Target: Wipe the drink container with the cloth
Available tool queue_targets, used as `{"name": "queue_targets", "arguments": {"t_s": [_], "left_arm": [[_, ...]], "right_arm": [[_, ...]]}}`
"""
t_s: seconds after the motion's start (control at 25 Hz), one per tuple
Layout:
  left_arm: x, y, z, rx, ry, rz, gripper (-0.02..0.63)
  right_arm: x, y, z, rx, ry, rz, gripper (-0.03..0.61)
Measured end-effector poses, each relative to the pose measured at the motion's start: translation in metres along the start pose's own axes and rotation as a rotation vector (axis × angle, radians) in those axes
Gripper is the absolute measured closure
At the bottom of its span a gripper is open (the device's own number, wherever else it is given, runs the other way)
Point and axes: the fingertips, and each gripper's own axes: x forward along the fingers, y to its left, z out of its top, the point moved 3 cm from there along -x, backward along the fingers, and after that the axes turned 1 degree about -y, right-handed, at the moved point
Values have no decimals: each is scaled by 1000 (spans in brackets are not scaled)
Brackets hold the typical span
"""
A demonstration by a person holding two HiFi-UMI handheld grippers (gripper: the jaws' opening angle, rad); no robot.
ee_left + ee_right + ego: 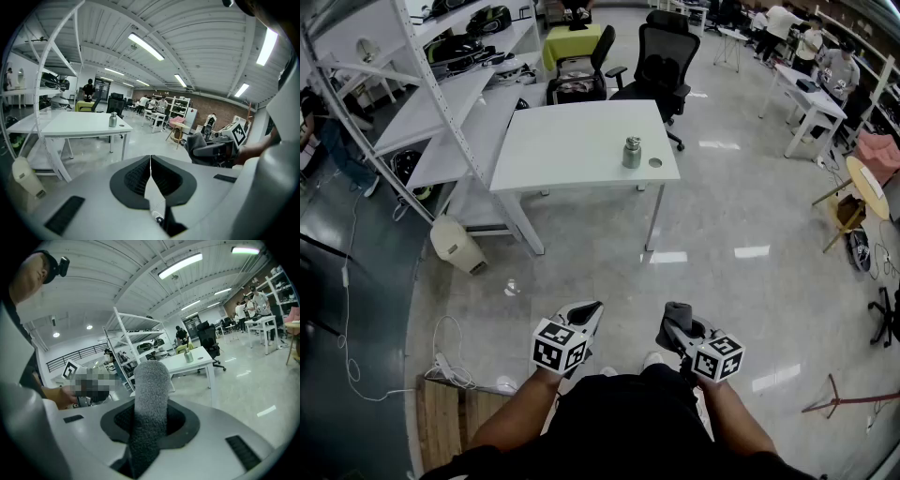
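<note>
Left gripper (584,317) jaws pressed together, nothing held. Grey cloth (149,404) pinched by right gripper (679,323). Drink container (632,153) upright on white table (572,145), well apart.

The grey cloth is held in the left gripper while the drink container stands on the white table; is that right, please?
Not quite. The grey cloth is held in the right gripper, as the right gripper view shows. The left gripper is shut on nothing. The drink container does stand on the white table.
</note>
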Motion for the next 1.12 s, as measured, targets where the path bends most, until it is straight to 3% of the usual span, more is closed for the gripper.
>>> {"name": "queue_targets", "arguments": {"t_s": [0.44, 0.68, 1.12], "left_arm": [[-2, 2, -2, 2, -4, 2, 595], [-2, 2, 5, 5, -19, -2, 595], [-10, 10, -2, -14, -20, 8, 595]], "right_arm": [[-1, 1, 3, -3, -17, -4, 468], [1, 12, 12, -11, -34, 41, 466], [11, 15, 8, -4, 18, 1, 466]]}}
